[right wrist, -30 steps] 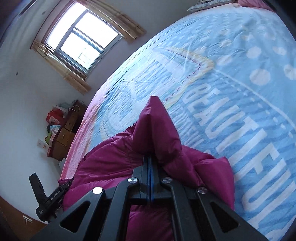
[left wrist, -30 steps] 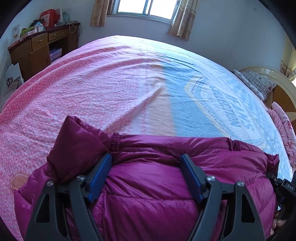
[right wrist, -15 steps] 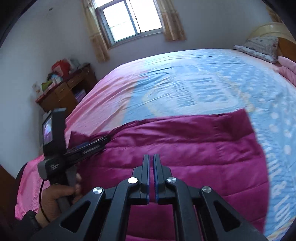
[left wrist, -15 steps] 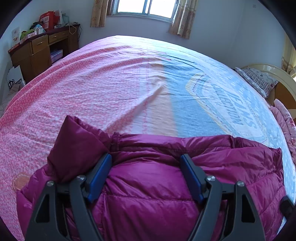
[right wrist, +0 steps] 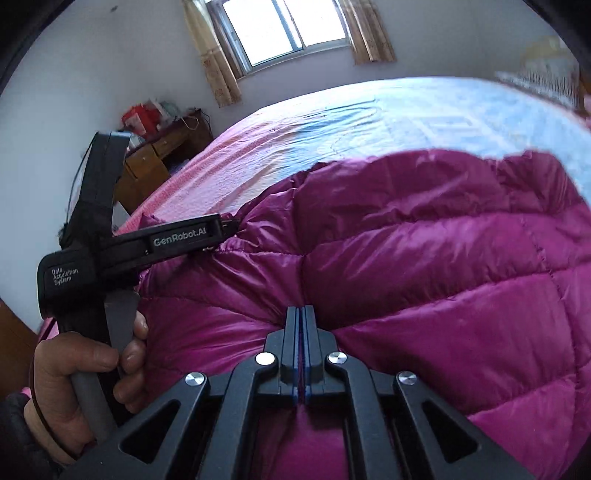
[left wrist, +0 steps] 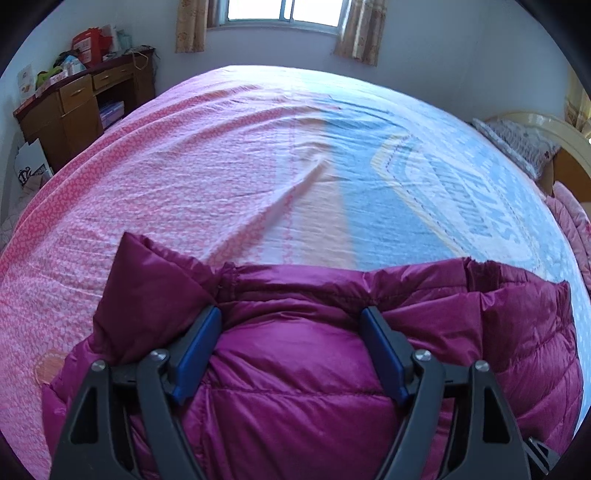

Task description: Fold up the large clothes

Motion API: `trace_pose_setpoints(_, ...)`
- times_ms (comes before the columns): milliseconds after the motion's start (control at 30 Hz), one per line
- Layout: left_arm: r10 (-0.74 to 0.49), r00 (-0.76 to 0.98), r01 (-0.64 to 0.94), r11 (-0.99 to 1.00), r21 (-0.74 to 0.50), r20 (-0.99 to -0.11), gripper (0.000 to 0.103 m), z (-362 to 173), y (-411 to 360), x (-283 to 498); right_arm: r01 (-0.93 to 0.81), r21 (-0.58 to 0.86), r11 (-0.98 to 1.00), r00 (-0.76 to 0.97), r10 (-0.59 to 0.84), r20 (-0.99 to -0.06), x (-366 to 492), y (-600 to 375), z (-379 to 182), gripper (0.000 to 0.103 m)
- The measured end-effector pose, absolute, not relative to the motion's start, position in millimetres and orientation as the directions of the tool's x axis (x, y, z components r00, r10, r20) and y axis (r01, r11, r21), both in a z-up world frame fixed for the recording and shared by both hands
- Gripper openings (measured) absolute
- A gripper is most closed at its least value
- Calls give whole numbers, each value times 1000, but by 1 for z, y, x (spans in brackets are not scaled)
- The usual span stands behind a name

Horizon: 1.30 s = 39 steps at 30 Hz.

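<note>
A big purple puffy jacket (left wrist: 314,373) lies on the bed (left wrist: 207,177), at the near edge, on a sheet that is pink on one side and blue on the other. The left wrist view shows the left hand-held gripper (left wrist: 291,332) with its blue pads spread wide apart, resting on the jacket and gripping nothing; a folded flap of the jacket stands up just beside its left pad. Only this view shows the pillow (left wrist: 517,142) at the head of the bed, far to the right. The right wrist view shows the right hand-held gripper (right wrist: 300,314) with its two fingers squeezed together on the puffy jacket (right wrist: 424,266), and a thin bit of purple shows between them. Only this view shows the person's left hand (right wrist: 85,376) around the handle of the left hand-held gripper (right wrist: 218,229), whose tip touches the jacket's far edge. Both views show a window (right wrist: 284,31) with curtains and a brown wooden counter (left wrist: 77,107) by the wall, with a red box (left wrist: 86,42) and other small things on top. A white bag (left wrist: 31,164) stands on the floor beside it.
</note>
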<state>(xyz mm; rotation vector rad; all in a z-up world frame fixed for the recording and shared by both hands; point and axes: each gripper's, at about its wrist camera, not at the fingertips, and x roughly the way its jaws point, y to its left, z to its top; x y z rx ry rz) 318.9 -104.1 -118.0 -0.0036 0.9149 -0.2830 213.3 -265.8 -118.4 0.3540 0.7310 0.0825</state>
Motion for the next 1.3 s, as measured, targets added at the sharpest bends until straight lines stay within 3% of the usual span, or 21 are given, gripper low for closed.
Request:
trace_pose_setpoints(67,-281,543,270,951,-152,-791,80,-106,-96,315,47,364,930,745,210,-633,213,-268,-120,0)
trace_pose_setpoints(167,-347,585,259,936,-236,-733,80,-75,-64,290,46,360,932,747,207,-632,212,-266,-120,0)
trace_pose_setpoints(300,-282,689,196,959,-202,-667,96,-51,-23,235,46,356,934,749,203,-631,211,-263,-120,0)
trace_pose_setpoints(400,-299,711,160,950,-268,-636,97,-62,13,193,44,357,933,750,205,-629,214,-266,-123,0)
trace_pose_setpoints(600,-408,631,1,851,-525,-660,97,-127,45,164,44,356,933,750,205,-629,214,-266,-122,0)
trace_pose_setpoints(900,-325,708,-21,878,-478,-627,102,-127,14,158,48,338,940,749,190,-635,215,-263,-121,0)
trace_pose_setpoints(933,-357,706,-5,861,-508,-612,100,-127,12,158,49,335,941,749,187,-635,215,-263,-121,0)
trace_pose_setpoints(1000,-427,696,21,815,-579,-576,73,-126,9,158,51,328,943,749,181,-637,215,-261,-121,0)
trace_pose_setpoints(1033,-428,695,16,812,-583,-578,67,-126,7,159,52,325,944,748,179,-639,216,-259,-121,0)
trace_pose_setpoints(1100,-418,702,14,817,-576,-576,40,-122,11,158,53,323,945,748,176,-639,217,-259,-121,0)
trace_pose_setpoints(1167,-428,715,45,817,-575,-553,28,-110,9,159,54,320,946,748,174,-641,218,-257,-122,0)
trace_pose_setpoints(1300,-453,742,169,840,-516,-494,22,-73,-9,150,63,311,948,745,163,-646,220,-255,-122,0)
